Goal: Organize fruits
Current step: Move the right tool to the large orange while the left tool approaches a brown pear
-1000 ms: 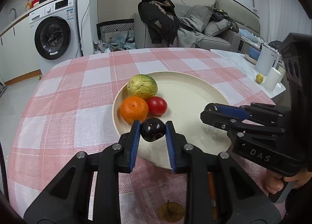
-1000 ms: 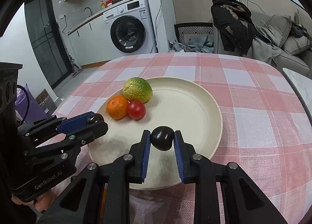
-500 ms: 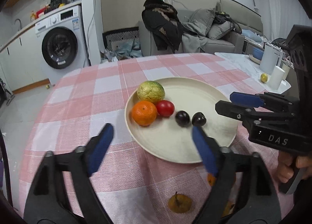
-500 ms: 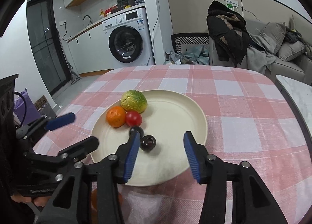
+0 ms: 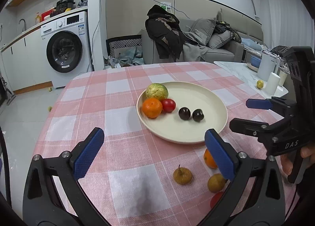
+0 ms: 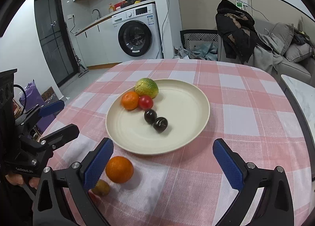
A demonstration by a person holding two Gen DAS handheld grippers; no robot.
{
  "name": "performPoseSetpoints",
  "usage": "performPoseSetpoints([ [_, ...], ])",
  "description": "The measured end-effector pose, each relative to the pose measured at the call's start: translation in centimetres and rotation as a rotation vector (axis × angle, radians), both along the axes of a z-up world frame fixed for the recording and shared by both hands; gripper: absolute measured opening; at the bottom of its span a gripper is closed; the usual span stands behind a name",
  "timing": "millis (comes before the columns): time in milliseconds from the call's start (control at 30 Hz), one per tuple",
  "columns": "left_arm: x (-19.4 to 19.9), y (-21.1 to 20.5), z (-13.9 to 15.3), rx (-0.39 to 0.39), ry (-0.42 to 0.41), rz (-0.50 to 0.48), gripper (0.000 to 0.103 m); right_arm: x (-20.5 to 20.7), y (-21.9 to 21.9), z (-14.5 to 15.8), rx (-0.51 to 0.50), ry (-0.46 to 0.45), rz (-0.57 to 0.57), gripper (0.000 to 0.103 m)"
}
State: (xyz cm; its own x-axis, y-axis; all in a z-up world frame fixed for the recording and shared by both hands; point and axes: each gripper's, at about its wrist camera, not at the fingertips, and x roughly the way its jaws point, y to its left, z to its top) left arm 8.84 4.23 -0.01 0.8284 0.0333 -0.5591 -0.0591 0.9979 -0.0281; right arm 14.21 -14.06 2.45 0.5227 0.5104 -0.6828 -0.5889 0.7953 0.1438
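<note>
Your left gripper (image 5: 152,147) hangs above the pink-and-white checked tablecloth (image 5: 118,108) with its blue-padded fingers (image 5: 88,152) spread wide and nothing between them; your right gripper (image 6: 167,162) is spread just as wide and equally empty, low over the cloth near the table's front edge. The cream plate (image 6: 187,98) sits mid-table and carries five fruits in a loose line: a bumpy yellow-green citrus (image 6: 146,88) at the far rim, a glossy orange mandarin (image 6: 130,100) touching it, a shiny red tomato (image 6: 145,102) pressed against both, then two dark, near-black plums (image 6: 150,116) and (image 6: 160,124) side by side and touching each other. Off the plate, on the cloth nearer you, a second mandarin (image 6: 119,169) lies just beside your right gripper's left finger, and a small brownish-yellow fruit (image 6: 101,187) is partly hidden behind that finger. From the left wrist view you see another small brownish fruit with a stem (image 5: 182,175), well apart from the plate, and a red fruit (image 5: 216,199) half hidden behind your left gripper's right finger.
</note>
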Motion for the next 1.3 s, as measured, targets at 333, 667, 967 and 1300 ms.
performPoseSetpoints([
  [333, -1.6, -0.1, -0.7, 0.005, 0.024, 0.016, 0.102, -1.6, 1.3, -1.5, -0.06, 0.03, 0.063, 0.103],
  [667, -1.4, -0.1, -1.5, 0.002, 0.051, 0.012, 0.102, -1.8, 2.1, -2.5, -0.068, 0.073, 0.099, 0.103],
  [967, -0.6, 0.5, -2.2, -0.022, 0.074, 0.027, 0.102, -1.8, 3.1, -3.5, -0.094, 0.095, 0.116, 0.103],
  [1300, -0.3, 0.4, -2.3, -0.024, 0.079, 0.026, 0.102, -1.2, 2.8, -3.9, -0.059, 0.156, 0.128, 0.092],
])
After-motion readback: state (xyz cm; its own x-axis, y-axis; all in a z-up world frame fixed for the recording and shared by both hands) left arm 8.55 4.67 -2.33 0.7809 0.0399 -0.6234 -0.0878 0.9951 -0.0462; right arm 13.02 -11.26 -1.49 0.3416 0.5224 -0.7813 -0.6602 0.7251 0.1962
